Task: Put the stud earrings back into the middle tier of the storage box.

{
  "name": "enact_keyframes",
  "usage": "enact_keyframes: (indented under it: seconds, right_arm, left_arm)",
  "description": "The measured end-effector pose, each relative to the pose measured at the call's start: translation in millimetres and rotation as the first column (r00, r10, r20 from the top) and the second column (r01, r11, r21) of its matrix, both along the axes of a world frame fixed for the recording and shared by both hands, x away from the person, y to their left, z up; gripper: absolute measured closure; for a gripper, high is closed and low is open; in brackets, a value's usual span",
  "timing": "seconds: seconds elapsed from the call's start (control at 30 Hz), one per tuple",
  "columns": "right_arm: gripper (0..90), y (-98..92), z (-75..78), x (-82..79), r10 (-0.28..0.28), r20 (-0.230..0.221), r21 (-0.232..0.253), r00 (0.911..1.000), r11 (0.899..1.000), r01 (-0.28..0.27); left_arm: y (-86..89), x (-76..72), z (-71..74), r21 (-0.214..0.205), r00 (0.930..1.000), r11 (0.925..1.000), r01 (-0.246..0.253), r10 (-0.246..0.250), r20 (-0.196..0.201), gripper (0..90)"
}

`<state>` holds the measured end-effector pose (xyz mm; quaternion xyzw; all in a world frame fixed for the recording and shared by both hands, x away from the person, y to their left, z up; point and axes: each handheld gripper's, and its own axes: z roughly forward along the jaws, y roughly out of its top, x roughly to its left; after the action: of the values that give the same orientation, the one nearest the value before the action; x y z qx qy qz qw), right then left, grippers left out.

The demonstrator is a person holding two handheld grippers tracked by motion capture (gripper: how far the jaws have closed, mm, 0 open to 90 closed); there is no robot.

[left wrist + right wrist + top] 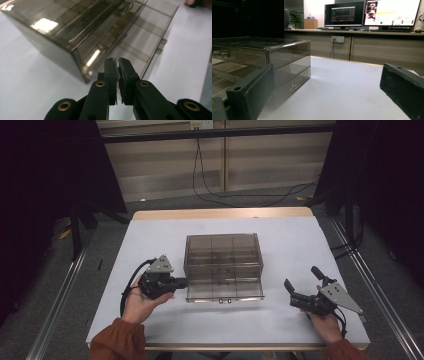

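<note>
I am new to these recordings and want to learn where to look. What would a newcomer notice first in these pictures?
First, the smoky transparent drawer box in the middle of the white table, with its lowest drawer pulled out toward the person. Next, the left gripper, jaws closed, at the box's left front corner. The right gripper rests wide open on the table, apart from the box on its right.

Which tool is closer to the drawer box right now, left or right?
Left. The left tool, jaws closed, sits right at the drawer box's front left corner, beside the pulled-out bottom drawer. The right tool, jaws open, rests on the table, clearly apart from the box's right side.
</note>
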<state>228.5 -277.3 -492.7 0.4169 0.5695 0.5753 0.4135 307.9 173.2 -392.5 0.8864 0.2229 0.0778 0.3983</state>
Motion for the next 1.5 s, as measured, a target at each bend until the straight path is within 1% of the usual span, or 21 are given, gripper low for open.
enact_keyframes:
  seconds: [0.13,0.27,0.4,0.47,0.53,0.6,0.8,0.87,0.97,1.0,1.03,1.07,1.1,1.23,1.27,1.3,1.33,1.37,1.4,1.43,1.5]
  right_arm:
    - [0.0,0.0,0.0,0.0,0.000,0.000,0.000,1.0000,1.000,0.000]
    - [0.0,0.0,0.0,0.0,-0.002,0.000,-0.001,1.0000,1.000,0.002]
    - [0.0,-0.1,0.0,0.0,-0.001,0.000,-0.001,1.0000,1.000,0.001]
    - [0.0,0.0,0.0,0.0,0.000,0.000,0.000,1.0000,1.000,0.000]
    - [0.0,-0.1,0.0,0.0,-0.001,0.000,-0.001,1.0000,1.000,0.001]
    - [0.0,0.0,0.0,0.0,0.000,0.000,0.000,1.0000,1.000,0.000]
    - [0.0,-0.1,0.0,0.0,-0.001,0.001,-0.002,1.0000,1.000,0.001]
    - [0.0,0.0,0.0,0.0,0.000,0.000,0.000,1.0000,1.000,0.000]
    - [0.0,0.0,0.0,-0.1,0.000,-0.002,0.002,1.0000,1.000,0.000]
    - [0.0,0.0,0.0,0.0,0.000,-0.002,0.001,1.0000,1.000,0.000]
    - [0.0,0.0,0.0,0.0,0.000,-0.002,0.001,1.0000,1.000,0.000]
    - [0.0,0.0,0.0,-0.1,0.000,-0.002,0.002,1.0000,1.000,0.000]
    - [0.0,0.0,0.0,-0.1,0.000,-0.002,0.002,1.0000,1.000,0.000]
    - [0.0,0.0,0.0,0.0,0.001,0.000,0.000,1.0000,1.000,-0.001]
    - [0.0,-0.1,0.0,0.0,0.000,0.000,0.000,1.0000,1.000,0.000]
    - [0.0,-0.1,0.0,0.0,0.000,0.000,0.000,1.0000,1.000,0.000]
    - [0.0,0.0,0.0,0.0,0.001,0.000,0.000,1.0000,1.000,-0.001]
    - [0.0,0.0,0.0,0.0,0.001,0.000,0.000,1.0000,1.000,-0.001]
    - [0.0,0.0,0.0,0.0,0.001,0.000,0.000,1.0000,1.000,-0.001]
    - [0.0,0.0,0.0,-0.1,0.000,-0.002,0.001,1.0000,1.000,0.000]
    - [0.0,0.0,0.0,0.0,0.001,0.000,0.000,1.0000,1.000,-0.001]
  left_arm:
    - [-14.7,2.7,2.8,0.000,0.9996,0.9997,0.026,-0.026,0.005,86.0]
    - [-36.8,8.4,0.6,0.052,0.9975,0.9961,0.071,-0.071,-0.002,86.0]
    - [-52.5,12.0,-1.3,0.073,0.9961,0.9935,0.088,-0.087,-0.014,86.0]
    - [-63.5,16.8,-2.2,0.110,0.9924,0.9864,0.122,-0.119,-0.029,86.0]
    - [-67.6,17.7,-2.8,0.116,0.9919,0.9853,0.125,-0.122,-0.037,86.0]
    - [-74.1,20.2,-2.3,0.146,0.9885,0.9778,0.150,-0.145,-0.043,86.0]
    - [-93.1,24.9,-5.8,0.197,0.9844,0.9650,0.173,-0.162,-0.069,85.9]
    - [-99.5,28.6,-8.4,0.228,0.9802,0.9544,0.193,-0.177,-0.089,85.8]
    - [-102.9,30.9,-10.1,0.239,0.9785,0.9502,0.200,-0.182,-0.097,85.8]
    - [-106.7,31.9,-11.6,0.253,0.9766,0.9449,0.208,-0.186,-0.107,85.8]
    - [-106.7,31.9,-11.6,0.253,0.9766,0.9449,0.208,-0.186,-0.107,85.8]
    - [-111.2,32.7,-13.2,0.271,0.9738,0.9374,0.219,-0.193,-0.121,85.8]
    - [-111.2,32.7,-13.2,0.271,0.9738,0.9374,0.219,-0.193,-0.121,85.8]
    - [-121.8,33.2,-15.7,0.319,0.9676,0.9151,0.246,-0.214,-0.134,85.7]
    - [-126.3,32.0,-16.2,0.321,0.9618,0.9076,0.271,-0.240,-0.131,85.5]
    - [-126.3,32.0,-16.2,0.321,0.9618,0.9076,0.271,-0.240,-0.131,85.6]
    - [-128.7,31.9,-16.2,0.332,0.9592,0.9012,0.279,-0.245,-0.140,85.6]
    - [-129.9,32.6,-15.9,0.353,0.9563,0.8897,0.290,-0.254,-0.144,85.6]
    - [-132.4,32.7,-17.1,0.372,0.9581,0.8835,0.285,-0.251,-0.138,85.6]
    - [-133.2,33.9,-17.1,0.383,0.9535,0.8734,0.300,-0.264,-0.145,85.6]
    - [-135.2,35.1,-18.5,0.390,0.9546,0.8718,0.297,-0.259,-0.147,85.5]
